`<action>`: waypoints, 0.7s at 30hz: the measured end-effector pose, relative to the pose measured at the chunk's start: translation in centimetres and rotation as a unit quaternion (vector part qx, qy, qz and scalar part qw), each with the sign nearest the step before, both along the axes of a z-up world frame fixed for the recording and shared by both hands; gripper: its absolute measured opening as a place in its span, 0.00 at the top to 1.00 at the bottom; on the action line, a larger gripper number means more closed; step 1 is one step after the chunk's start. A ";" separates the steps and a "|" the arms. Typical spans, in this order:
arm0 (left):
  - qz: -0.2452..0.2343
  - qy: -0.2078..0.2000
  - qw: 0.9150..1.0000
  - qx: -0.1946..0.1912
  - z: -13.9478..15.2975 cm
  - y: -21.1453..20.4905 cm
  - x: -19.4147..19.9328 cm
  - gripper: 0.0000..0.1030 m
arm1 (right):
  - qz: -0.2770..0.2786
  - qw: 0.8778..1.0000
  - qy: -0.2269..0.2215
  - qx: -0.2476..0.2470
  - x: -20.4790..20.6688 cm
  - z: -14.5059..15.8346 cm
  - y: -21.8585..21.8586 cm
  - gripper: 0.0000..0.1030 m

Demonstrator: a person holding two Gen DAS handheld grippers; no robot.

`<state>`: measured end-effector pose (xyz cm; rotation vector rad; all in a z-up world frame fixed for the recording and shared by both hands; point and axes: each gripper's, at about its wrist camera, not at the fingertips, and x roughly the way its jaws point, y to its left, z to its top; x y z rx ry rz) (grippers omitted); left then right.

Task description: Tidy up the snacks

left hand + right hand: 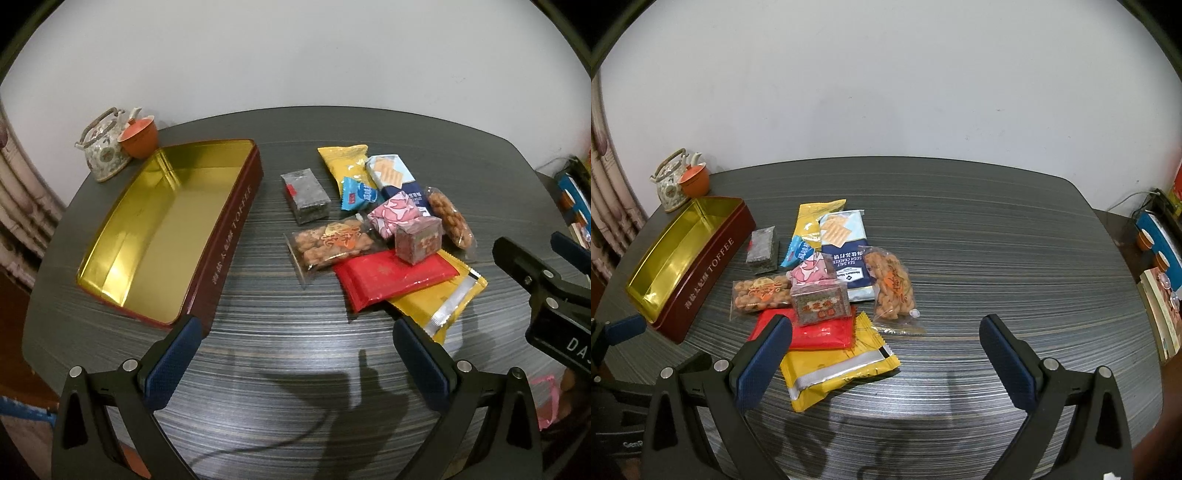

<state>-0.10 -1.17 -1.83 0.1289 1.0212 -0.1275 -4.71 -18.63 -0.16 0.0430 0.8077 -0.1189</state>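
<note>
Standing by the dark striped table (997,240): both grippers hover over the near edge, nothing in either. Left gripper (295,354) has its jaws spread wide, empty, bare tabletop btwn the blue pads. Right gripper (886,354) likewise wide apart & empty; its left finger overlaps the red packet in view, contact cannot be told.

Count:
- 1 toffee tin (166,229), maroon outside, gold inside, lid off, nothing in it; on the table's left part.
- Snack pile just right of the tin, 10 pcs, all outside the tin:
  - 2 clear bags of orange-brown nuts: nut bag A (761,295), nut bag B (892,288).
  - 2 yellow items: yellow bag (812,218) at the far end, yellow packet (842,365) nearest, partly under the red packet (816,332).
  - 1 soda cracker pack (846,258), blue/white.
  - 1 small blue sachet (796,253).
  - 1 pink wrapped pc (810,271).
  - 1 brown cube box (820,304) resting on the red packet.
  - 1 dark grey block (761,251), apart from the heap, nearest the tin.

Far left corner: 1 floral teapot (103,147) w/ 1 orange cup (138,138) touching it.
</note>
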 end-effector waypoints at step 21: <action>0.004 0.005 1.000 0.003 -0.3 0.2 -0.2 0.00 | 0.006 1.000 0.001 0.005 -0.1 0.1 0.2 0.02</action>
